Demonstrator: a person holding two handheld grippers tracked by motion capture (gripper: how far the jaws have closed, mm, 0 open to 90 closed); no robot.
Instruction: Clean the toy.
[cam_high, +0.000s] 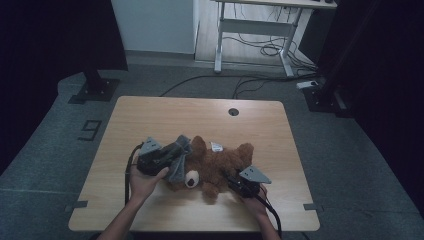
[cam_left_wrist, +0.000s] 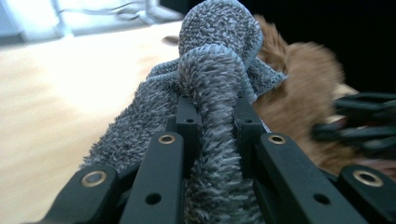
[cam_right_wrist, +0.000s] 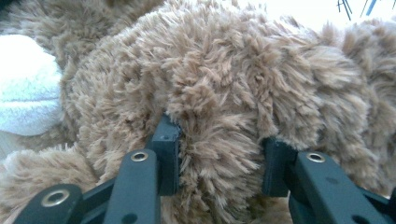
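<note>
- Your left gripper (cam_high: 167, 159), nearest at left, has its jaws pinched on a grey cloth (cam_left_wrist: 212, 93) draped over the bear's head.
- Centre: brown teddy bear (cam_high: 220, 167) lies on the table (cam_high: 150, 115).
- Your right gripper (cam_right_wrist: 219, 158) clamps the bear's fur.

Both grippers grip a teddy bear (cam_high: 217, 165) on the table (cam_high: 165, 112).

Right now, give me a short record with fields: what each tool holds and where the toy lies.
left tool: shut on the grey cloth, a fold pinched between its jaws
right tool: shut on the teddy bear, fur bunched between its jaws
teddy bear position: lying on the wooden table
cloth position: at the bear's head
</note>
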